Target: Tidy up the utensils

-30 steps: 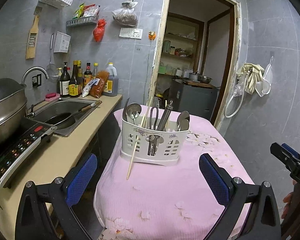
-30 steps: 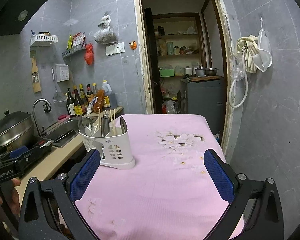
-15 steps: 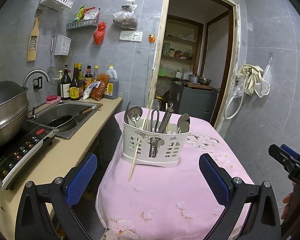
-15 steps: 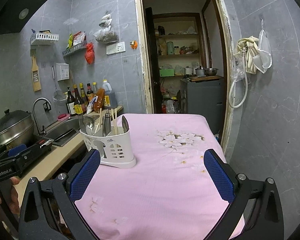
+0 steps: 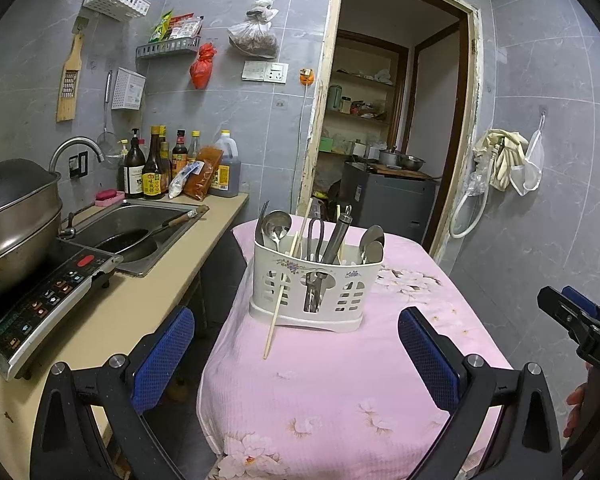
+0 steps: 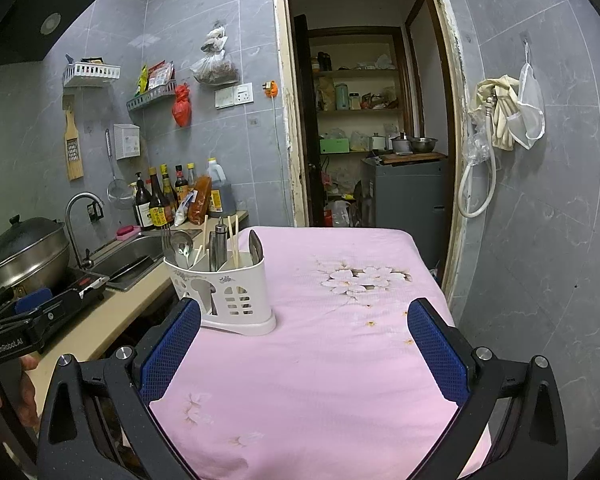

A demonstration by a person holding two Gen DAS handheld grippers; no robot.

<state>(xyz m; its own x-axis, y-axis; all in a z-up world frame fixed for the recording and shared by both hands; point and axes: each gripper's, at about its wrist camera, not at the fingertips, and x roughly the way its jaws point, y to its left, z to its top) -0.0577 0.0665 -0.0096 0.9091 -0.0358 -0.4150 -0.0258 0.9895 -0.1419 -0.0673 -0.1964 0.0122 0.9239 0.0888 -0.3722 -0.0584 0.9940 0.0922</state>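
Note:
A white slotted utensil holder [image 5: 340,280] [image 6: 236,296] stands on the pink flowered tablecloth [image 5: 340,384] [image 6: 324,352], near its left edge. It holds spoons [image 5: 277,226], a fork, scissors, a metal handle and chopsticks. One loose chopstick [image 5: 274,320] leans against the holder's front, outside it, with its lower tip on the cloth. My left gripper [image 5: 296,356] hangs open in front of the holder, holding nothing. Over the near part of the table my right gripper [image 6: 304,348] is open too, with the holder just beyond its left finger.
A beige counter [image 5: 112,320] runs along the left with an induction hob [image 5: 40,304], a lidded steel pot [image 5: 12,216], a sink [image 5: 140,224] with a pan, and bottles [image 5: 152,168]. An open doorway [image 6: 364,128] lies behind the table. A tiled wall [image 6: 540,220] closes the right side.
Both views drift only slightly; the holder sits a little further right in each. Both grippers stay open, and the leaning chopstick has not moved.

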